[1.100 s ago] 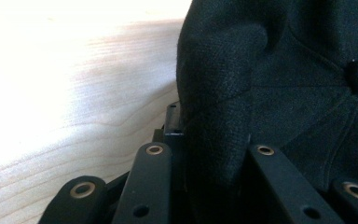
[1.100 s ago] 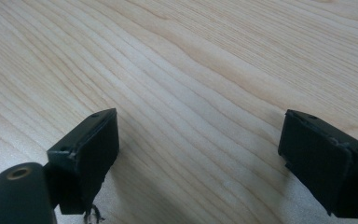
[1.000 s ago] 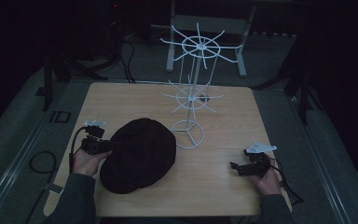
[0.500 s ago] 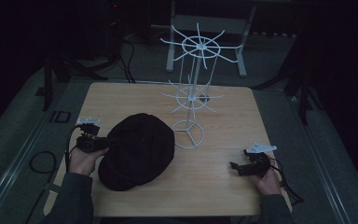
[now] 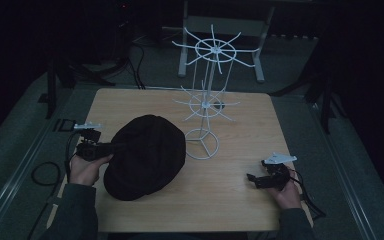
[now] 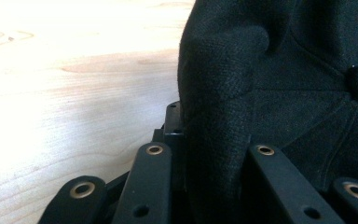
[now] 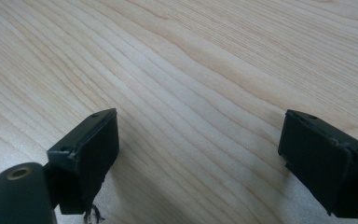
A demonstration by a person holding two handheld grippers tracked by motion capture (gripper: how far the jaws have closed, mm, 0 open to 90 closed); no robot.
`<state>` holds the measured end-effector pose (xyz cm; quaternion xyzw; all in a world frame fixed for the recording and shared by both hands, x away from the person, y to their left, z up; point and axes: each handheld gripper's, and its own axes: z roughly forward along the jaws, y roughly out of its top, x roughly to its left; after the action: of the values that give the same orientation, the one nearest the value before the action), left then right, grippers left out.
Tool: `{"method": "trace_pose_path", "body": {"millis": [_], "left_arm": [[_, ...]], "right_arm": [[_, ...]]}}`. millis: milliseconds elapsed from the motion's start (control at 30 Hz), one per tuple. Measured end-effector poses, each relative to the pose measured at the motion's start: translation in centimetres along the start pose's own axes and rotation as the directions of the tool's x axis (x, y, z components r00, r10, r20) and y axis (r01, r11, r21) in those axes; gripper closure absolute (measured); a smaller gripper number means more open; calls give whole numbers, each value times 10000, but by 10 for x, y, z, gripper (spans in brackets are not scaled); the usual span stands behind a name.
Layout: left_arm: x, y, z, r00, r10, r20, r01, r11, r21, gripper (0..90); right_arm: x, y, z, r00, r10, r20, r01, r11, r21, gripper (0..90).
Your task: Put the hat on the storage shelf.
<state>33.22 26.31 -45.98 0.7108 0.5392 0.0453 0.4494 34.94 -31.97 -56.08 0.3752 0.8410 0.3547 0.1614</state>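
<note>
A black flat cap (image 5: 147,155) lies on the wooden table (image 5: 240,200), left of centre. My left gripper (image 5: 111,147) comes in from the cap's left side, shut on a fold of its rim. In the left gripper view the cap's black fabric (image 6: 284,70) is pinched between the jaws of the left gripper (image 6: 209,140) and bulges above them. My right gripper (image 5: 252,179) rests low at the table's front right, far from the cap. In the right gripper view, the right gripper (image 7: 200,149) stands open, its pads (image 7: 91,144) wide apart over bare wood.
A white wire display stand (image 5: 207,105) with two tiers of radiating hooks stands on a ring base just right of the cap. Beyond the table are dark floor, cables and a metal frame (image 5: 222,25).
The left gripper has drawn the cap's rim slightly leftward and away from me, and the cap shifted a little with it. The right hand has kept still.
</note>
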Motion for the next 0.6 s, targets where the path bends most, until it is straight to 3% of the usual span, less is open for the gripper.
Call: {"method": "trace_pose_path", "body": {"millis": [600], "left_arm": [[-2,11,-12,9995,-102,314,120,9983,-569,785]], "right_arm": [[0,0,0,10000,0,0,0,10000,1,121]]}}
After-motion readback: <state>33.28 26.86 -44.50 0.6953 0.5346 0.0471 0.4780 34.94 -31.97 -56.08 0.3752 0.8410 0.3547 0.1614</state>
